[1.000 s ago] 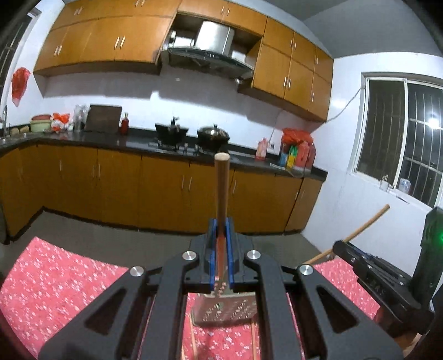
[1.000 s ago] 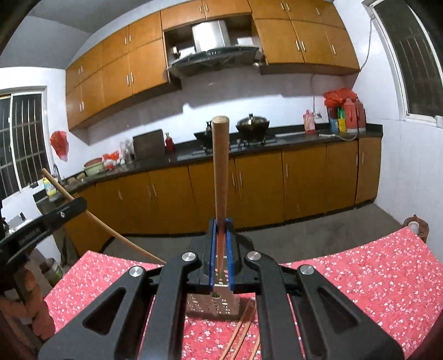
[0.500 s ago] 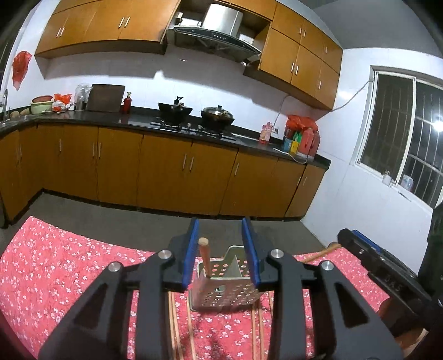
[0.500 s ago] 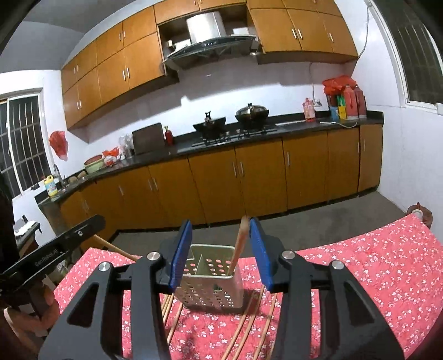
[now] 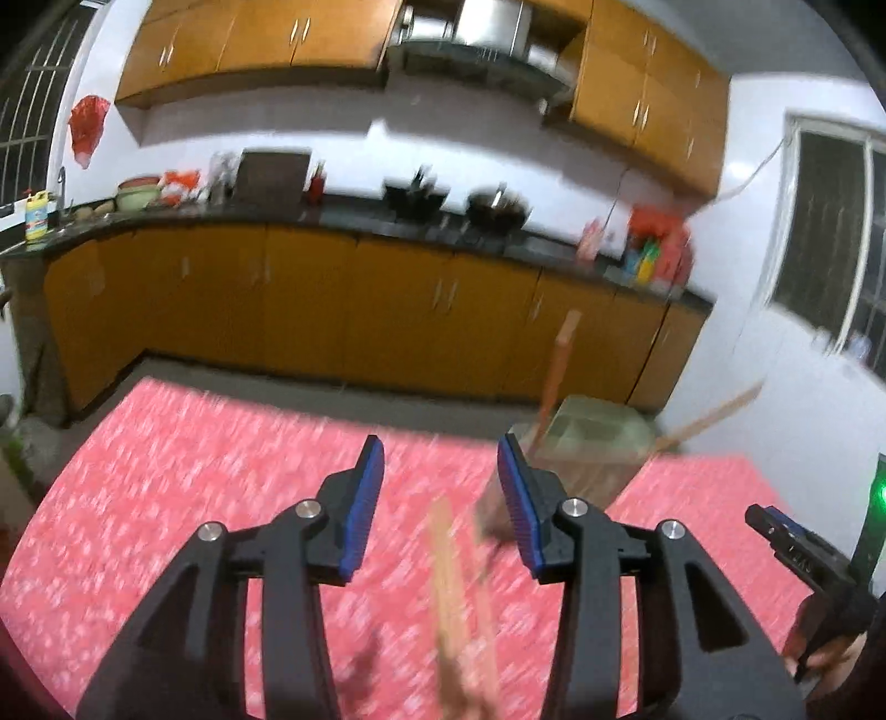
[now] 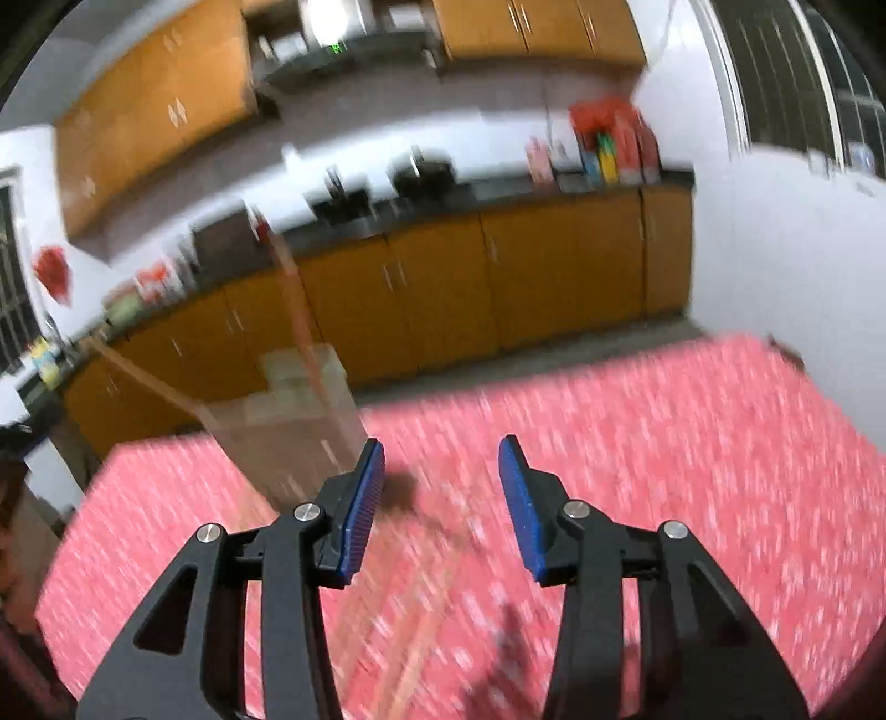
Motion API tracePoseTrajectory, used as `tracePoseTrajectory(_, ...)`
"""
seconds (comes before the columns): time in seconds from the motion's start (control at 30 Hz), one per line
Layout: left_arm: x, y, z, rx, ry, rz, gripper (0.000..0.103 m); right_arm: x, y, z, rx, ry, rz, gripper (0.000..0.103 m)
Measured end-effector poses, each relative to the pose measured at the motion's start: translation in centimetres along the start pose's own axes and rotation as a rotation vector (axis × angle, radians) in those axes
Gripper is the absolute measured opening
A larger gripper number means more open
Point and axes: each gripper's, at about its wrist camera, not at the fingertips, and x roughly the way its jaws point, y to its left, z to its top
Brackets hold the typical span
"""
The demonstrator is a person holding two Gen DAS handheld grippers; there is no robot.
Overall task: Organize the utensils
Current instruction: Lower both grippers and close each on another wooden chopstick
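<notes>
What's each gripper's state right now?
Left gripper: open, holding nothing.
Right gripper: open, holding nothing.

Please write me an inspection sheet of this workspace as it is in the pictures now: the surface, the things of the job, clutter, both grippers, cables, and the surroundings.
Surface: red flowered tablecloth covers the table; the image is motion-blurred.
Job's things: perforated utensil holder stands on the cloth, with two wooden chopsticks leaning in it; more loose chopsticks lie on the cloth in front.
Clutter: nothing seen on the cloth besides these.
Grippers: left gripper open, holding nothing; right gripper open, holding nothing.
Cables: a thin wire runs along the wall near the window.
Surroundings: kitchen with orange cabinets, dark counter with pots, range hood and barred window.
</notes>
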Motion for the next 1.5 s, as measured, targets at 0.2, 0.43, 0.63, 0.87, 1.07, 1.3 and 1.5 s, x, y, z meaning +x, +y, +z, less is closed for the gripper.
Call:
tracePoseTrajectory(0.2, 3.1, 2.3, -6.3, 0.004, 0.207, 0.048, 0.042, 4.5, 0.5, -5.7, 0.004, 0.222, 0.028, 0.026)
tracePoseTrajectory(0.43, 4.6, 2.8, -10.2, -0.020, 0.308, 0.008, 0.038, 6.2, 2.2, -7.2, -0.040, 0.259, 0.025, 0.026)
tracePoseTrajectory(0.63, 5.3, 1.9, -11.5, -0.027, 0.352, -0.038, 0.033, 6.6, 2.5, -7.8, -0.086, 0.249, -0.023, 0.008)
tracePoseTrajectory(0.87, 6.2, 0.5, -12.7, 0.008, 0.406, -0.072, 0.022, 6.3, -0.6, -7.3, 0.000, 0.233, -0.088, 0.007)
tracePoseTrajectory(1.07, 7.0, -0.1, -13.5, 0.049, 0.432, -0.051, 0.015, 6.1, -0.6, -7.5, -0.018, 0.226, -0.085, 0.007)
tracePoseTrajectory(1.3, 7.0, -0.5, -13.5, 0.072, 0.428, -0.046, 0.014, 6.3, 0.1, -7.8, -0.047, 0.228, -0.052, 0.007)
tracePoseTrajectory(1.5, 7.1, -0.5, -13.5, 0.080, 0.421, -0.021, 0.014, 6.3, 0.7, -7.9, -0.075, 0.228, -0.039, 0.008)
